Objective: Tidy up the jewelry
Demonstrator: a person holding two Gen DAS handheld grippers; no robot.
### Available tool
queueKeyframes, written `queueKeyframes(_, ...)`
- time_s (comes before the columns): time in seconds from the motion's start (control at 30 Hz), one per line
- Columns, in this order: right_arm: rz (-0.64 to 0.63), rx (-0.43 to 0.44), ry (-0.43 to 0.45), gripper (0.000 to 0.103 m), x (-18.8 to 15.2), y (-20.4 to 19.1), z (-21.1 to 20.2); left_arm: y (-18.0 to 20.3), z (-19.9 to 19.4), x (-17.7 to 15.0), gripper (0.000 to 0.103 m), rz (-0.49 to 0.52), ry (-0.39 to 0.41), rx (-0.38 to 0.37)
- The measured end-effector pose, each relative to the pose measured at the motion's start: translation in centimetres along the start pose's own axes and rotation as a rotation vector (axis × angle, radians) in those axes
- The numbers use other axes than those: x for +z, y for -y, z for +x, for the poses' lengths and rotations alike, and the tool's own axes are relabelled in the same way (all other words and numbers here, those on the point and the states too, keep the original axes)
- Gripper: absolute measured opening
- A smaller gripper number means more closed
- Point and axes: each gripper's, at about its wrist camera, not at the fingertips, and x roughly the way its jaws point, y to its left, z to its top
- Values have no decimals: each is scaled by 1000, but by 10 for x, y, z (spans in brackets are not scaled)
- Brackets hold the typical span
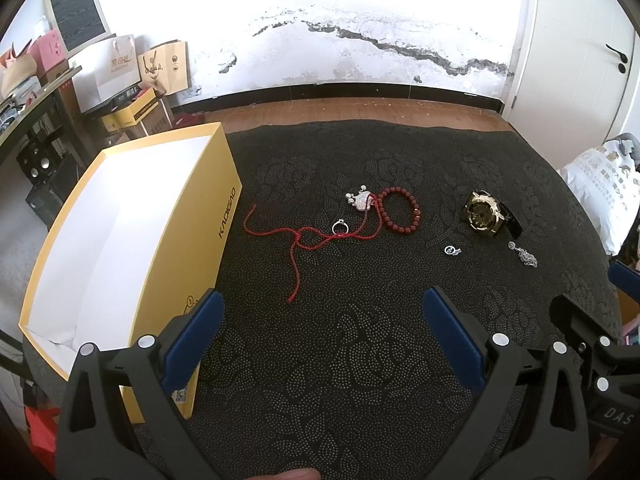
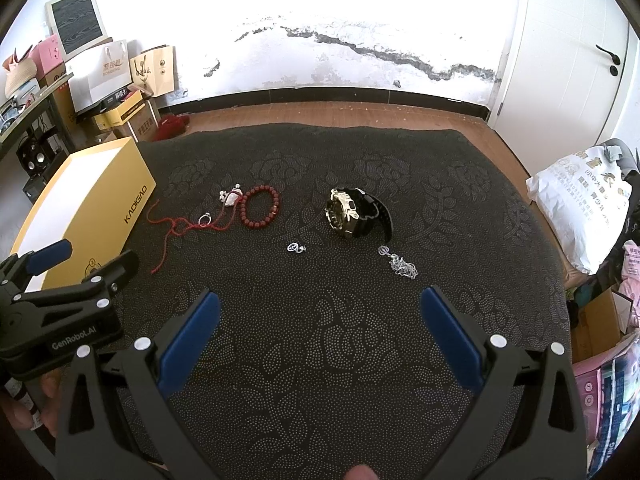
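Jewelry lies on a black patterned mat [image 1: 360, 360] [image 2: 320, 360]: a red cord necklace [image 1: 298, 240] [image 2: 176, 228] with a silver pendant [image 1: 360, 200] [image 2: 231, 197], a silver ring [image 1: 340, 226] [image 2: 204, 219], a red bead bracelet [image 1: 400, 210] [image 2: 260, 206], a black and gold watch [image 1: 486, 214] [image 2: 352, 212], a small silver charm [image 1: 452, 250] [image 2: 296, 247] and a silver chain [image 1: 524, 256] [image 2: 400, 266]. An open yellow box [image 1: 192, 240] [image 2: 104, 208] stands at the left. My left gripper [image 1: 324, 304] and right gripper [image 2: 320, 300] are both open, empty, near the mat's front.
Paper bags and cartons [image 1: 120, 76] [image 2: 112, 72] stand against the back wall at left. A white printed bag [image 2: 580, 208] lies off the mat's right edge. A wooden floor strip [image 2: 320, 112] and a white door [image 2: 560, 40] are behind.
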Motion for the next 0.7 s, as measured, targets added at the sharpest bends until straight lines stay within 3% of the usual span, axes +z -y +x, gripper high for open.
queueKeyframes(0.7,1,-1,0,97,1,-1,-2,0,0,0,97,3,1,1)
